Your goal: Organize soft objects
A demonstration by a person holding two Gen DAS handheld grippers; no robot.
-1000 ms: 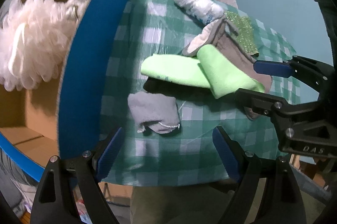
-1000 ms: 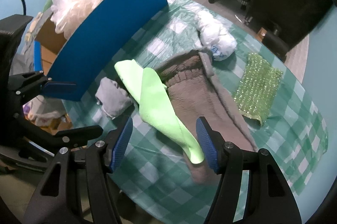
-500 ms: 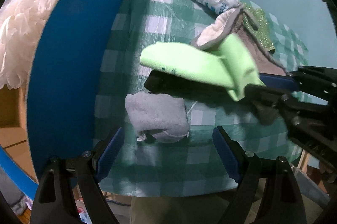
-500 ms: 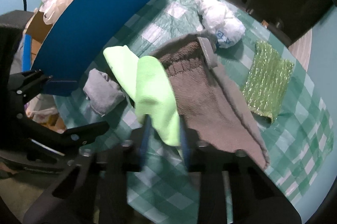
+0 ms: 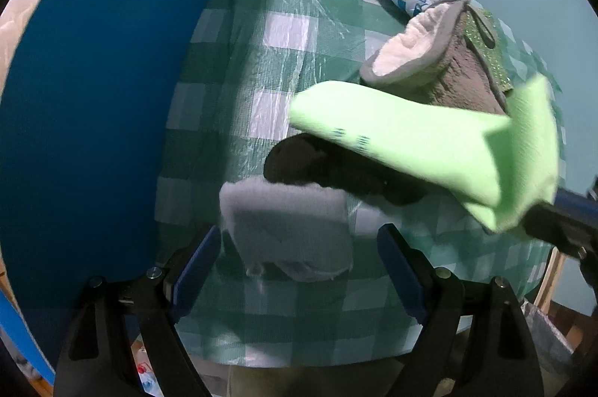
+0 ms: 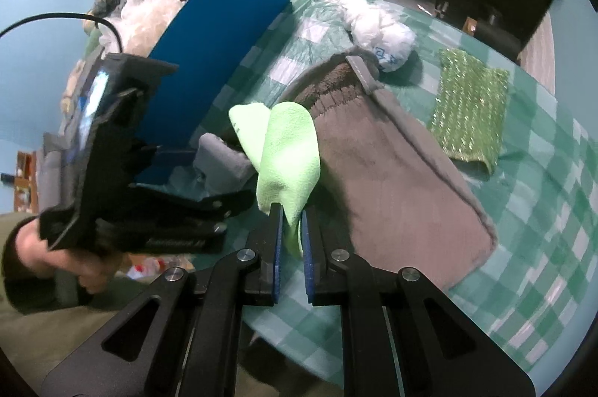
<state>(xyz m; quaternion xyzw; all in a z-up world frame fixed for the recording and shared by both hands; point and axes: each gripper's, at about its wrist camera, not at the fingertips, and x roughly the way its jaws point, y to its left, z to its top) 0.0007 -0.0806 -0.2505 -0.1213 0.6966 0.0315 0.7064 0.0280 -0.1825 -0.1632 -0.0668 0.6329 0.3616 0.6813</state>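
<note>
Right gripper (image 6: 289, 232) clenched on the near end of a lime-green folded microfibre cloth (image 6: 287, 154), lifted clear of the green-and-white checked tablecloth (image 6: 542, 247); long axis running away from the jaws toward the tall blue cardboard box flap (image 6: 220, 53) at far left. Left gripper (image 5: 295, 270) spread wide, straddling a small grey folded cloth (image 5: 287, 232) lying near the table's front edge. Just right: a brown plush mitt (image 6: 392, 180), then a glittery green scrubbing pad (image 6: 471, 109). Farther off, a crumpled white plastic bag (image 6: 377, 27). Bare checked cloth between box flap and mitt.
</note>
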